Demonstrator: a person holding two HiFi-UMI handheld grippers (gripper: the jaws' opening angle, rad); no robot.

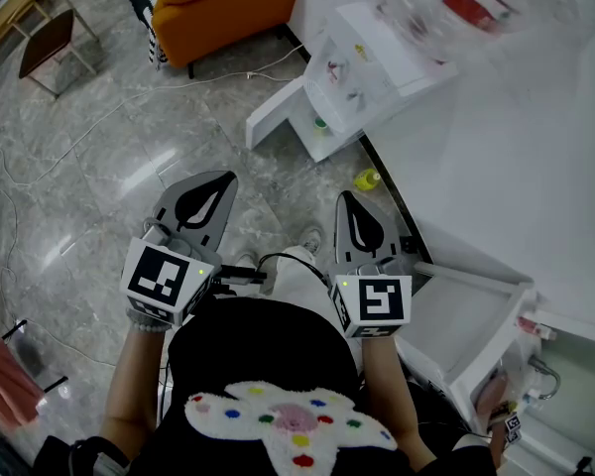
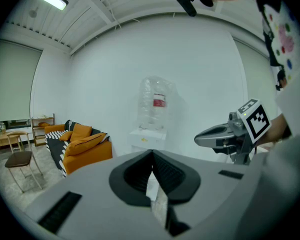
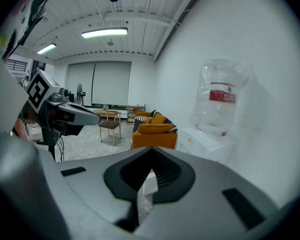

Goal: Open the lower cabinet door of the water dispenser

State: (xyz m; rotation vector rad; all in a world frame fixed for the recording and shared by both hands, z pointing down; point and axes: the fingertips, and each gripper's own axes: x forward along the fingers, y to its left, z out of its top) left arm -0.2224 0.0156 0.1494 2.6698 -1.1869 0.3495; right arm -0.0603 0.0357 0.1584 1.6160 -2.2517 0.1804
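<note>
Apparently the lower cabinet door (image 1: 276, 115) of the water dispenser (image 1: 377, 58) stands swung out left; left gripper (image 1: 221, 179) and right gripper (image 1: 346, 197), both closed and empty, hang well short of it.

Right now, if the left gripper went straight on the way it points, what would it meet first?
Probably the dispenser: it sits dead ahead, just over the tips of the shut left gripper, with nothing standing in between. Depth is unclear.
</note>
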